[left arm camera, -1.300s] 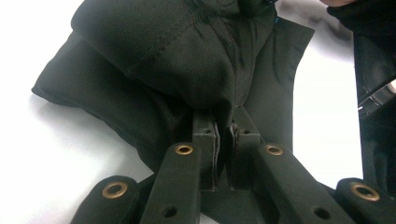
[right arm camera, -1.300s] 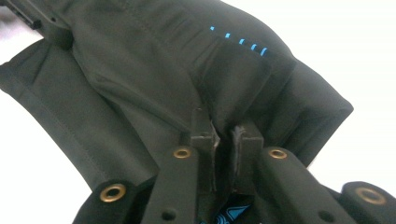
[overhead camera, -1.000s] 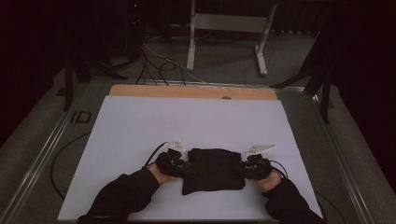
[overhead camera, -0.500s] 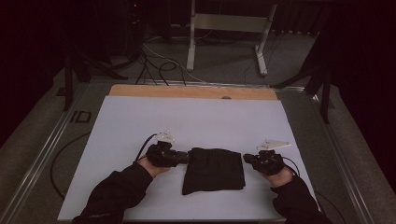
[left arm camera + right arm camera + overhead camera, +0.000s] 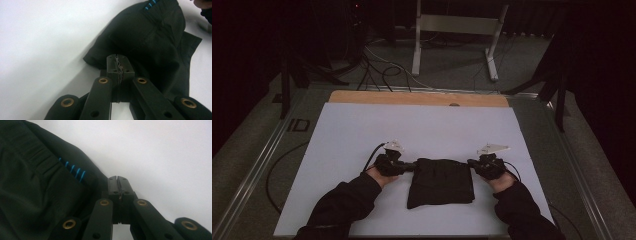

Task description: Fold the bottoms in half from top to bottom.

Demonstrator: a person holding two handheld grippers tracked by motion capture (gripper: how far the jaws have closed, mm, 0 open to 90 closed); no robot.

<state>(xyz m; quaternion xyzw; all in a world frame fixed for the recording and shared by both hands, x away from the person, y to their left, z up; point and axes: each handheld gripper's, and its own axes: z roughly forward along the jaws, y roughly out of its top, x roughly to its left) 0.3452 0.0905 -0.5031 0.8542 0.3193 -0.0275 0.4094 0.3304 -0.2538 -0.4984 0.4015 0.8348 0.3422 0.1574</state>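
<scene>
Garment (image 5: 441,181): dark, folded into a rough square, lying flat on the white bench (image 5: 362,130) near your edge, between your two hands. Blue stitches (image 5: 72,171) mark one hem.

Left gripper (image 5: 412,165): at the garment's left edge, upper corner. In the left gripper view your fingers (image 5: 113,65) are pressed together, having just been closing, with their tips right at the cloth's edge; a thin bit of fabric may be pinched between them, but you cannot tell for certain.

Right gripper (image 5: 472,163): at the garment's right edge, upper corner. In the right gripper view your fingers (image 5: 124,185) are closed tight against each other, the cloth lying just beside them to the left and touching their flank; nothing clearly sits between them.

Sleeves (image 5: 343,205): dark, entering from the bench's near side.
</scene>
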